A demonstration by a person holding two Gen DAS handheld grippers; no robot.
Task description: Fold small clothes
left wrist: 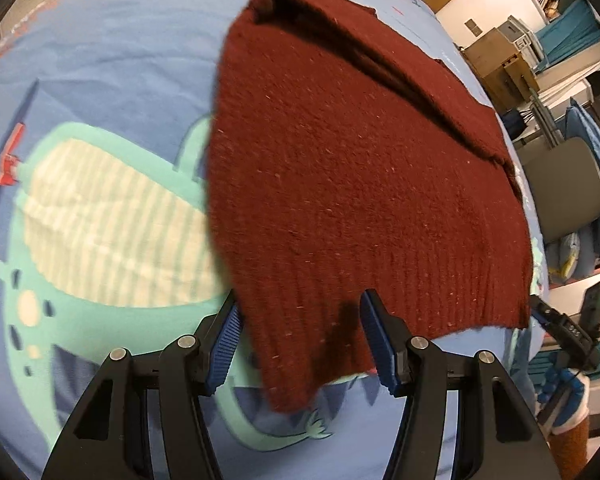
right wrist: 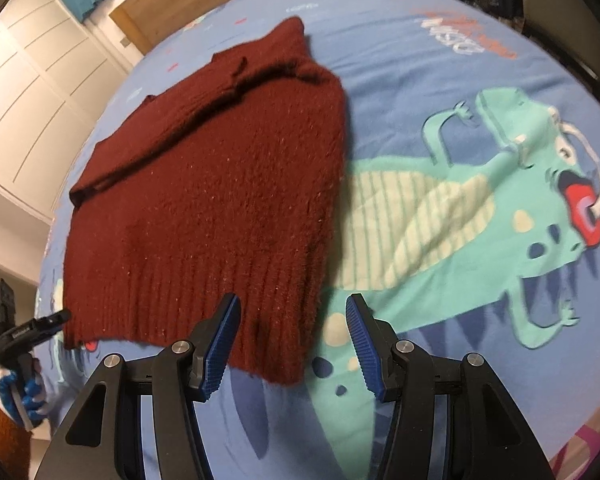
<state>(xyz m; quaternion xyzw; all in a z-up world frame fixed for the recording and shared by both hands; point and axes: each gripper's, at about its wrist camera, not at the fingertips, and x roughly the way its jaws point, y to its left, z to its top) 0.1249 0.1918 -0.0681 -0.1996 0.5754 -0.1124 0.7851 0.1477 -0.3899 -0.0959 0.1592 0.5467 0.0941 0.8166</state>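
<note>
Nearest each camera, the black frames of both tools run off the bottom edge, so only the forward parts show. The left gripper (left wrist: 300,340) has its jaws spread wide, and the near corner of the maroon sweater (left wrist: 360,184) droops into the gap between the two blue ribbed pads (left wrist: 224,350); motion blur along that edge makes it impossible to tell whether either pad touches the wool. The right gripper (right wrist: 292,344) is likewise released, its jaws wide apart, with the sweater's hem corner (right wrist: 276,344) lying in the gap close to the left-hand pad and bare sheet under the other pad.

There is one sweater (right wrist: 208,200), a dark maroon knit with pale flecks and a ribbed hem toward the cameras. It lies flat on the blue bedsheet (right wrist: 440,80), folded lengthwise, with a long ridge where one side or sleeve is laid over the body; what lies beneath that fold is hidden. Its far end is bunched and blurred.

Beside the sweater, one green dinosaur print (right wrist: 480,200) with a striped belly spreads across the sheet, partly covered by the sweater's edge. Beyond the sweater, the wooden headboard (right wrist: 188,4) is cut off by the lens rim.
</note>
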